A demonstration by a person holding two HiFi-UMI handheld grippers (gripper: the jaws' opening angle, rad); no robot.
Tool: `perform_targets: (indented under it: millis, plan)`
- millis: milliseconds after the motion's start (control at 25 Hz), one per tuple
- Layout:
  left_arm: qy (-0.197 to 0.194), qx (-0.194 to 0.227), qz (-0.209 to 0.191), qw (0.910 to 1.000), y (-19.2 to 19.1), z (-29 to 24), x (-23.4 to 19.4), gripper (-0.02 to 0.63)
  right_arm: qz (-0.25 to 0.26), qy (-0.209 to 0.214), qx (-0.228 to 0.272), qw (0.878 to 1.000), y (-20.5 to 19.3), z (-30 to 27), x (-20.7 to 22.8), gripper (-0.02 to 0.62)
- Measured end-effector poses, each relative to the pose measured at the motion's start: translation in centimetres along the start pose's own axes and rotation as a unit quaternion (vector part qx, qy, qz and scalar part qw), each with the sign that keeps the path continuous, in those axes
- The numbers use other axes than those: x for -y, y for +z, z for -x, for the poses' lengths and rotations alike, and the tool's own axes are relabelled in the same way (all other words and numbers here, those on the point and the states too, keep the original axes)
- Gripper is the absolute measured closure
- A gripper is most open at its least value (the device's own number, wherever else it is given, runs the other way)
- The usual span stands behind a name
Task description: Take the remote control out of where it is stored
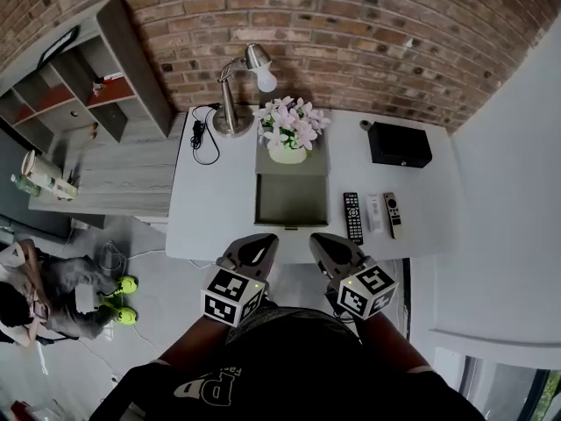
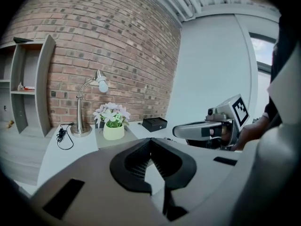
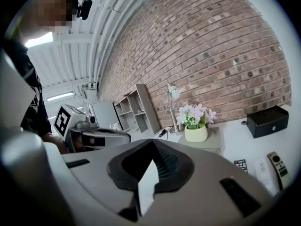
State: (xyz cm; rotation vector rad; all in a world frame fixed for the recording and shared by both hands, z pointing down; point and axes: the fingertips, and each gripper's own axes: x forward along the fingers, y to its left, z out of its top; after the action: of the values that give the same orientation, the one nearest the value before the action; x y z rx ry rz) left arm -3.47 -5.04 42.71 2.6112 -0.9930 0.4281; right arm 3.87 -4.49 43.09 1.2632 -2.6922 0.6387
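Note:
Three remotes lie side by side on the white table (image 1: 219, 209), right of the drawer: a black remote (image 1: 352, 217), a white one (image 1: 373, 212) and a dark one with a light top (image 1: 392, 214). The right gripper view shows the black remote (image 3: 241, 164) and the dark one (image 3: 277, 163) low on the right. The grey drawer (image 1: 290, 202) stands pulled out toward me, and its inside looks bare. My left gripper (image 1: 259, 242) (image 2: 151, 142) and right gripper (image 1: 326, 244) (image 3: 151, 145) hover side by side at the table's near edge, both shut with nothing between the jaws.
A pot of pale flowers (image 1: 289, 130) sits on the drawer unit. A desk lamp (image 1: 235, 90) with a black cable stands to its left, a black box (image 1: 400, 144) at the back right. A shelf unit (image 1: 83, 86) stands against the brick wall. A person sits on the floor at the left (image 1: 53, 292).

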Motion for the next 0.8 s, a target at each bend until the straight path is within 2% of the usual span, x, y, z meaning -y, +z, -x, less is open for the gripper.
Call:
perform_targets:
  millis: [200, 480, 800]
  plan:
    - [0.013, 0.011, 0.006, 0.9998, -0.6, 0.7, 4.8, 0.600, 0.009, -0.008, -0.018, 1.000, -1.9, 5.0, 0.3, 0.590]
    - [0.022, -0.001, 0.004, 0.9998, -3.7, 1.5, 12.4, 0.600, -0.011, 0.009, -0.025, 1.000, -5.0, 11.2, 0.6, 0.591]
    - [0.068, -0.002, 0.006, 0.9977, -5.1, 4.4, 14.5, 0.599, -0.019, 0.030, -0.018, 0.999, -6.5, 14.1, -1.0, 0.591]
